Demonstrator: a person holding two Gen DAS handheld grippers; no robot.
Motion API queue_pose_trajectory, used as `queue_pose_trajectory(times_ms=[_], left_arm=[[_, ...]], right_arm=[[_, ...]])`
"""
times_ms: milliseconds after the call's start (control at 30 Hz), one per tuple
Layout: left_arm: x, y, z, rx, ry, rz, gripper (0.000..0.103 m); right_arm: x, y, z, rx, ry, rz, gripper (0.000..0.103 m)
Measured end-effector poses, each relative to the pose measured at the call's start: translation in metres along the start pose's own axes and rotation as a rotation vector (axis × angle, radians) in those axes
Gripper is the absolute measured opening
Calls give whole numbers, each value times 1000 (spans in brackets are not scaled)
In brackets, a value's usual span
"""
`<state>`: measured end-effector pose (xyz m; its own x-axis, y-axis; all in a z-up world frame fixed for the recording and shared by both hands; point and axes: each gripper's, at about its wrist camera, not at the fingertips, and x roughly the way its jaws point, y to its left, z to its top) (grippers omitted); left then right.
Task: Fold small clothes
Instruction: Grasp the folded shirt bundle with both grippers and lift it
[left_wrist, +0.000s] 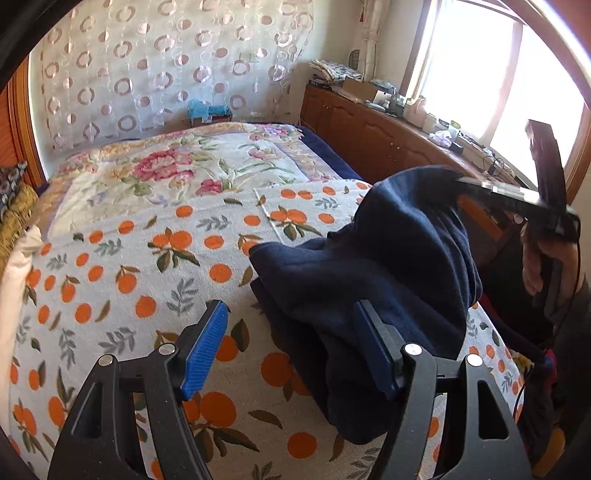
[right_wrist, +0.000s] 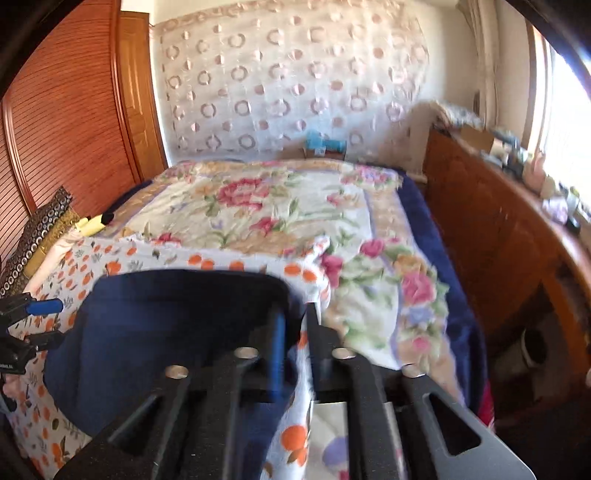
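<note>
A dark navy garment (left_wrist: 376, 280) lies partly on the orange-print sheet (left_wrist: 122, 280) on the bed. My right gripper (left_wrist: 465, 184) is shut on its upper edge and lifts it, so the cloth hangs in folds. In the right wrist view the garment (right_wrist: 166, 332) spreads left of the right gripper (right_wrist: 295, 321), whose fingers are pinched together on its corner. My left gripper (left_wrist: 291, 332) is open and empty, low over the sheet, its right finger (left_wrist: 373, 347) against the garment's lower part. The left gripper also shows at the left edge of the right wrist view (right_wrist: 40, 321).
A floral quilt (left_wrist: 207, 166) covers the far half of the bed. A wooden cabinet (left_wrist: 369, 136) with clutter runs along the right under a bright window. A wooden wardrobe (right_wrist: 66, 122) stands at left, with cushions (right_wrist: 40, 232) beside it. A patterned curtain (left_wrist: 166, 66) hangs behind.
</note>
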<state>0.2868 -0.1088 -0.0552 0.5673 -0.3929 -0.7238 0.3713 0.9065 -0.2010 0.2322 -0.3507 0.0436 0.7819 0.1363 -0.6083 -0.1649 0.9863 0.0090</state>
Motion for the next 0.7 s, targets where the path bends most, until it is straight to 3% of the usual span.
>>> queue_pose_trajectory(times_ms=[67, 100, 400, 533, 567, 600, 667, 700], left_arm=[[7, 2, 0, -11, 18, -9, 71], [12, 3, -1, -23, 31, -20, 71], [45, 17, 1, -177, 130, -173, 71], [49, 19, -1, -236, 145, -260, 54], [49, 19, -1, -245, 144, -281, 46], [48, 18, -1, -242, 141, -287, 41], [46, 13, 1, -223, 136, -291, 23], [43, 9, 2, -204, 128, -293, 21]], right_arm=[[8, 2, -10, 23, 28, 65, 62], [13, 2, -11, 36, 36, 89, 66], [63, -20, -9, 107, 185, 223, 67], [69, -27, -12, 108, 193, 257, 66], [64, -25, -12, 110, 197, 268, 59], [64, -20, -12, 111, 206, 294, 45], [63, -13, -14, 101, 210, 329, 27], [61, -10, -14, 83, 204, 334, 17]])
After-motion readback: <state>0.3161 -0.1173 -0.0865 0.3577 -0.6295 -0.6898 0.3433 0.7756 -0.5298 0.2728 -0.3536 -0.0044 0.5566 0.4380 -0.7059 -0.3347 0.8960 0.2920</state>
